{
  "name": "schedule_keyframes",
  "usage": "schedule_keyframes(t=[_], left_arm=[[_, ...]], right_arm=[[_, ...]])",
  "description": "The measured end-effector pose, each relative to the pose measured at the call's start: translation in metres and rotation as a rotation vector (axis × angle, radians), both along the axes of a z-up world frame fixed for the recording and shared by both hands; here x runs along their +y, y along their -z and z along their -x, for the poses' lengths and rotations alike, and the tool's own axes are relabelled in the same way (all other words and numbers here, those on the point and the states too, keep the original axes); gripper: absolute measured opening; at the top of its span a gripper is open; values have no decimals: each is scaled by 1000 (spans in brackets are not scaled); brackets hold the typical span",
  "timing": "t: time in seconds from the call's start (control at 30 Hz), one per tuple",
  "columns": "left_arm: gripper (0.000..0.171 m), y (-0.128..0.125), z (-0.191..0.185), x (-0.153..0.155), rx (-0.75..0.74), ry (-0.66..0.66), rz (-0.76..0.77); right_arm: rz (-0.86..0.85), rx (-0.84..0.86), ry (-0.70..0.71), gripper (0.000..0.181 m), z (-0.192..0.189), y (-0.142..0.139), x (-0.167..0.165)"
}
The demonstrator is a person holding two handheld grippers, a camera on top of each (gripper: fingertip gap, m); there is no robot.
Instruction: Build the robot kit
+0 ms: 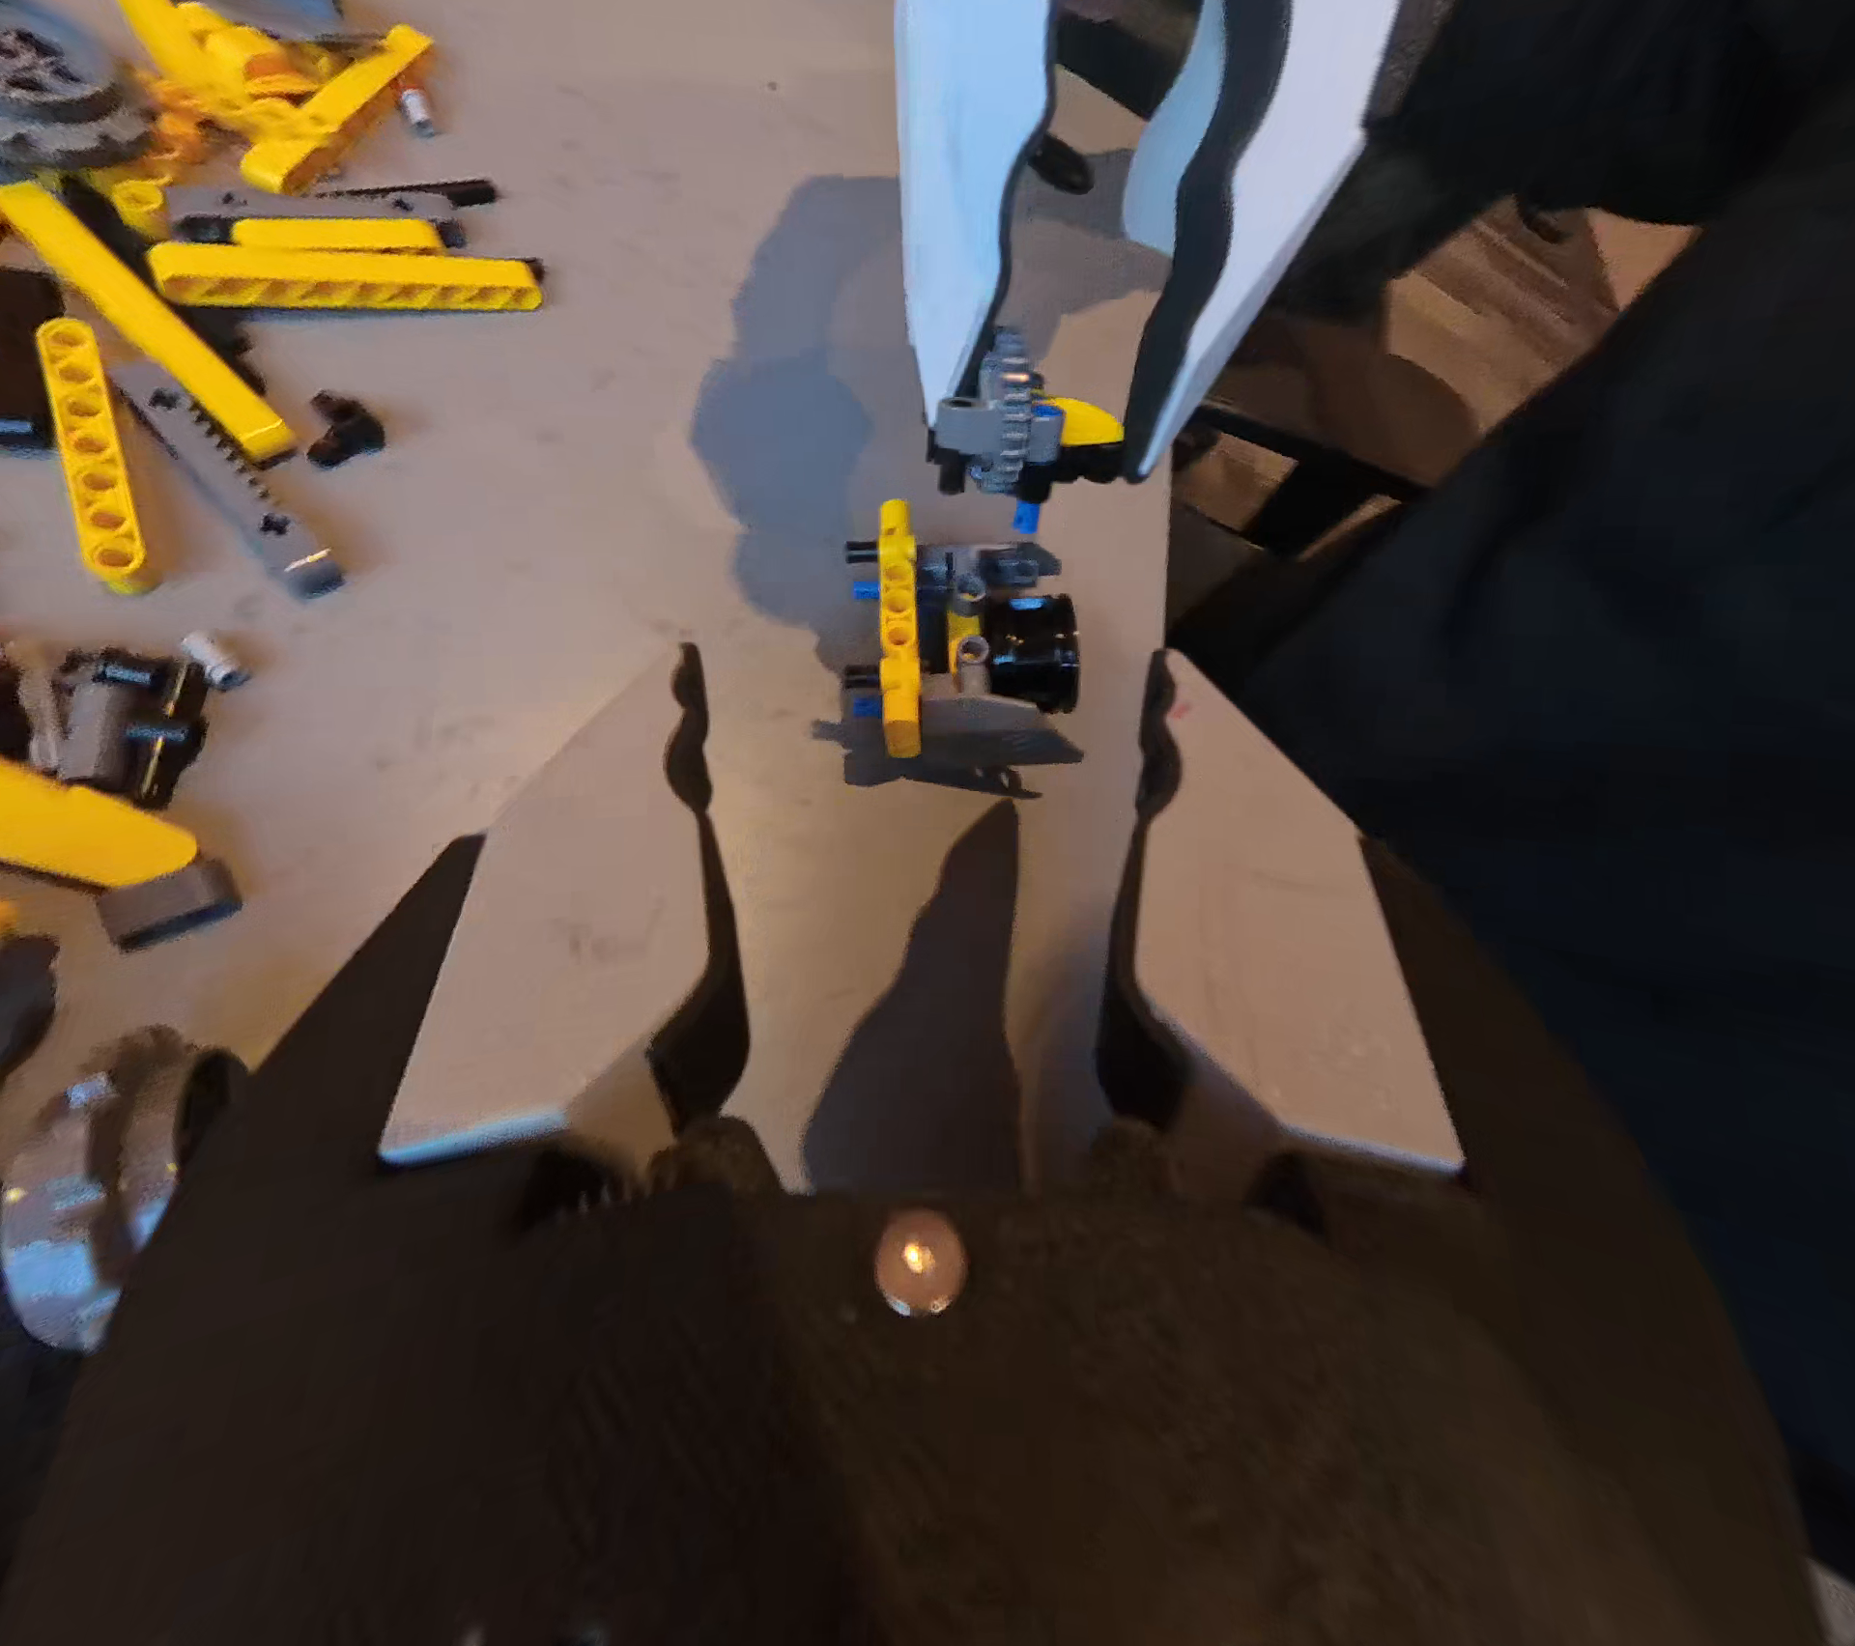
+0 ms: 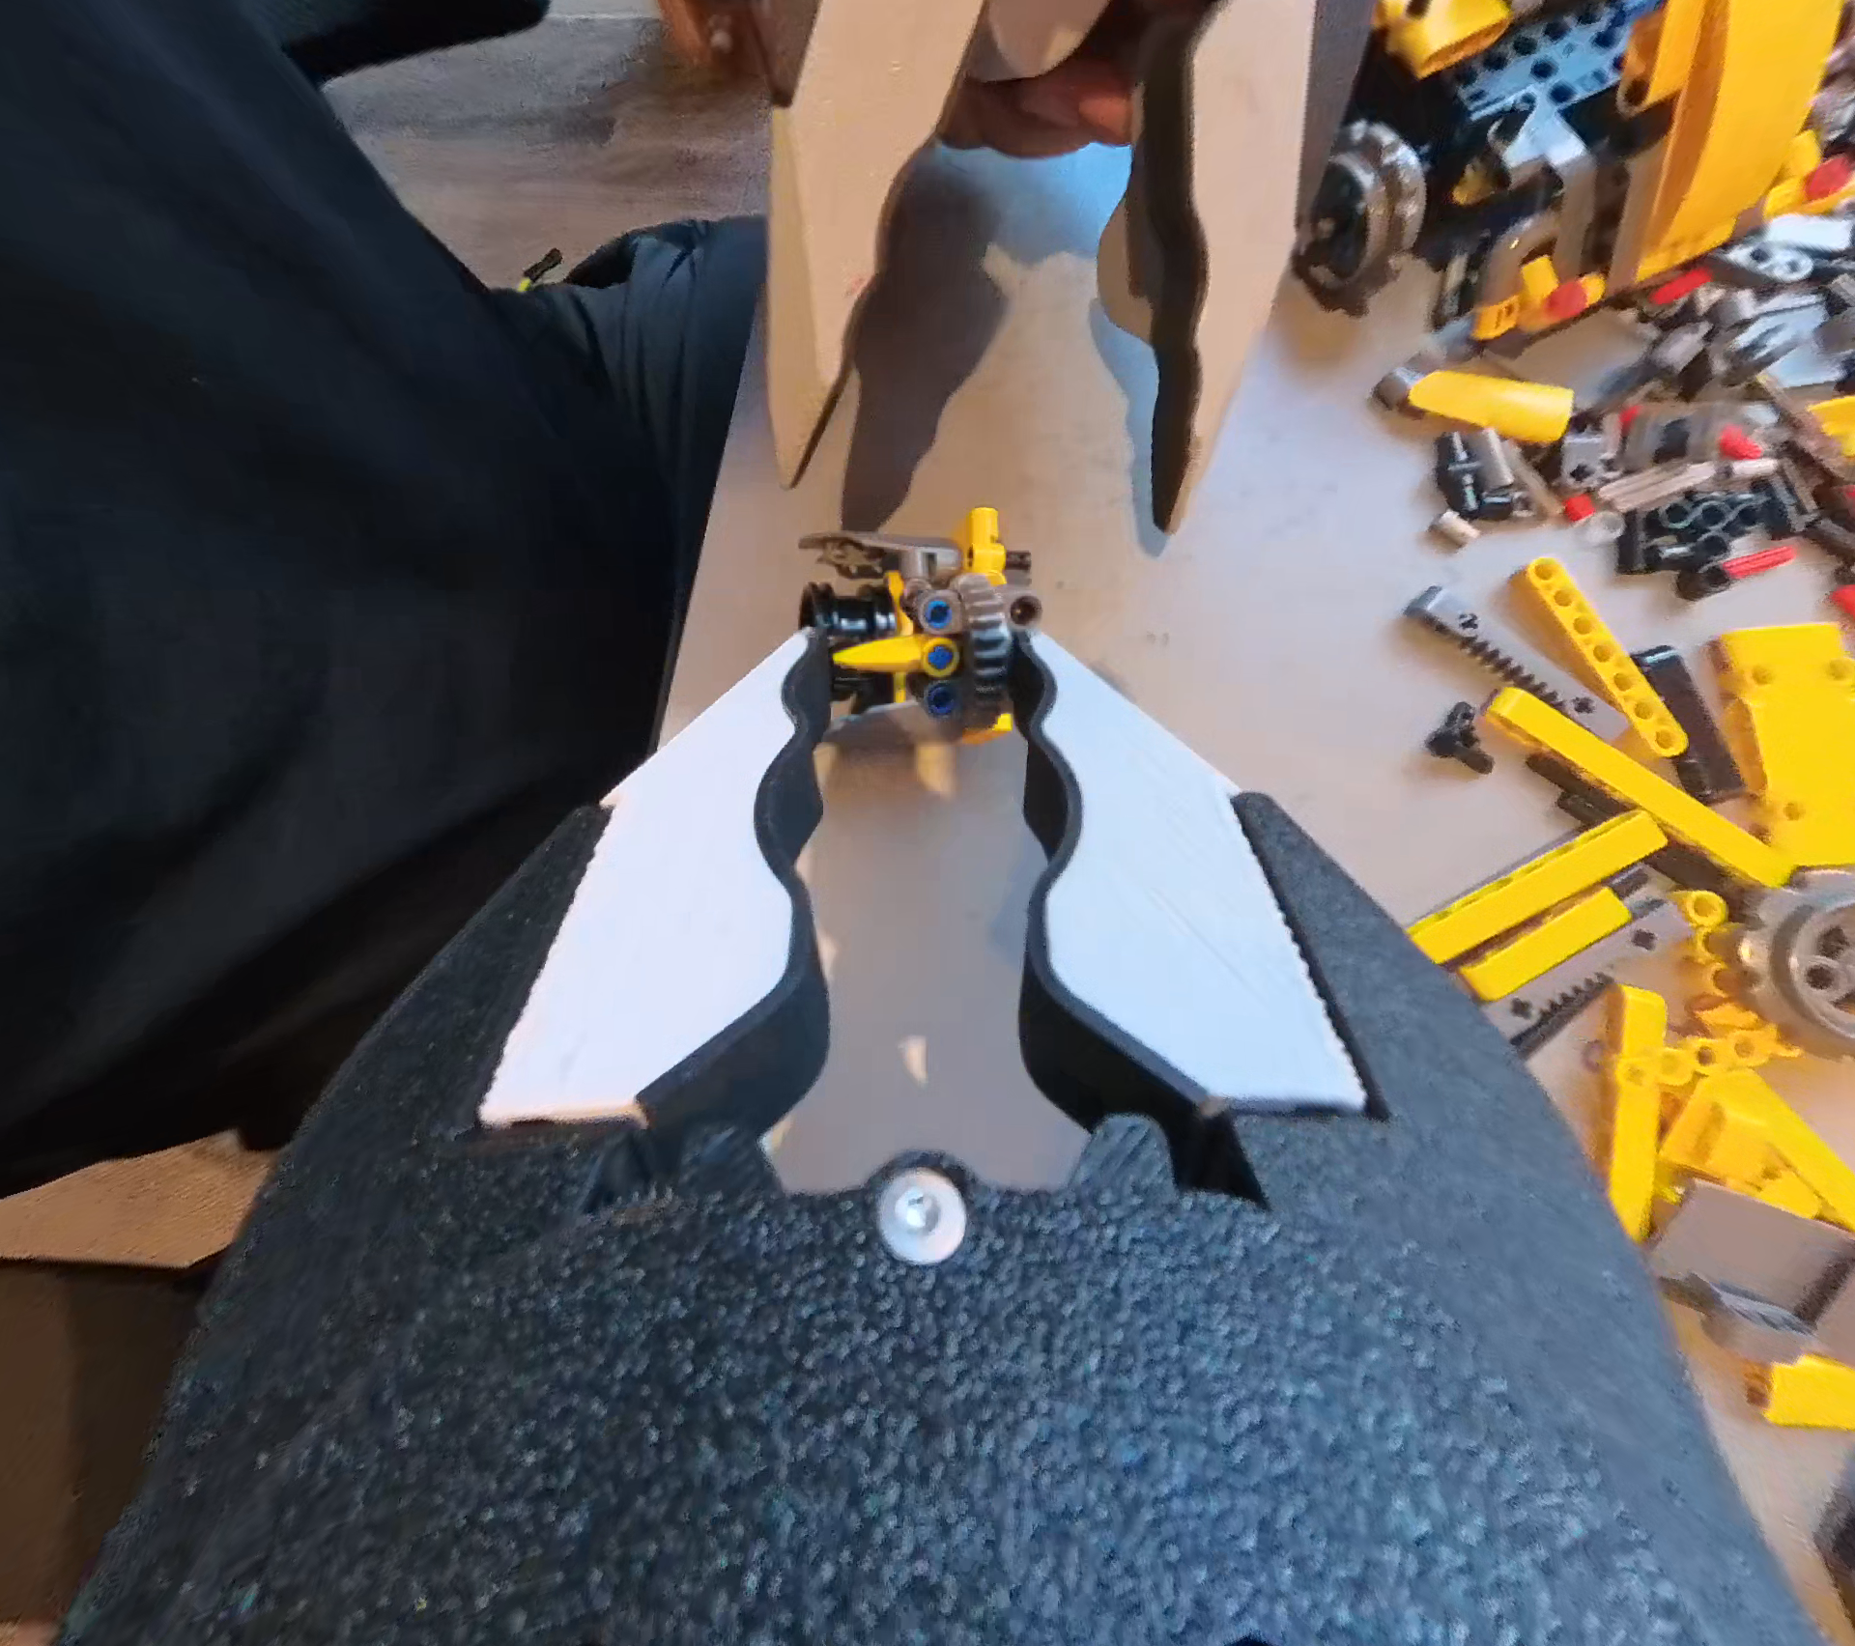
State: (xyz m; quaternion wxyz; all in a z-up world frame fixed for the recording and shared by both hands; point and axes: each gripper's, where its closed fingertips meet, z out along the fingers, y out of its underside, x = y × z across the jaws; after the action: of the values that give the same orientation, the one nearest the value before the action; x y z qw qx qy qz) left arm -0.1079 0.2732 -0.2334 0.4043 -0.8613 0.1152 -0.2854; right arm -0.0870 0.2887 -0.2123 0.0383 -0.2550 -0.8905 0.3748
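My right gripper [image 2: 921, 646] is shut on a small gear assembly [image 2: 964, 654]: a grey gear, a yellow wedge and blue pins. In the left wrist view it comes down from the top [image 1: 1039, 449], holding the gear assembly [image 1: 1009, 424] just above and behind a second small assembly [image 1: 898, 624]. That assembly has a yellow holed beam, grey parts and a black hub [image 1: 1034, 654], and rests on the table [image 1: 622, 92]. My left gripper [image 1: 923, 659] is open and empty, with its fingers on either side of this assembly. It also shows in the right wrist view [image 2: 982, 499].
Loose yellow beams [image 1: 341, 278], grey toothed racks [image 1: 231, 484] and small parts lie at the left. A part-built yellow vehicle [image 2: 1606, 42] stands beyond more loose parts [image 2: 1626, 795]. The table edge and a person's dark clothing [image 1: 1606, 594] lie close on the right. My hands' fingertips stand some 4 cm from each other.
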Motion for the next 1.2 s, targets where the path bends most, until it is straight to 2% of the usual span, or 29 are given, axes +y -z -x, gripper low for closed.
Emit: schedule_keyframes(t=[0.1,0.2,0.37,0.57,0.8,1.03,1.2], left_arm=[[92,14,-6,0,19,-30,49],[102,28,-11,0,112,-45,93],[90,34,-16,0,215,-9,79],[61,35,-25,0,188,75,31],[61,35,-26,1,186,99,31],[68,32,-16,-12,141,-24,76],[53,33,-26,-13,125,0,68]], right_arm=[[16,-92,-16,36,4,2,-3],[-2,-159,-21,36,7,6,-7],[-93,-169,-28,36,7,14,-10],[-177,-180,-34,36,5,24,-10],[-169,-211,-50,36,5,23,-13],[-161,-216,-35,36,6,24,-14],[-158,-231,-55,36,7,24,-14]])
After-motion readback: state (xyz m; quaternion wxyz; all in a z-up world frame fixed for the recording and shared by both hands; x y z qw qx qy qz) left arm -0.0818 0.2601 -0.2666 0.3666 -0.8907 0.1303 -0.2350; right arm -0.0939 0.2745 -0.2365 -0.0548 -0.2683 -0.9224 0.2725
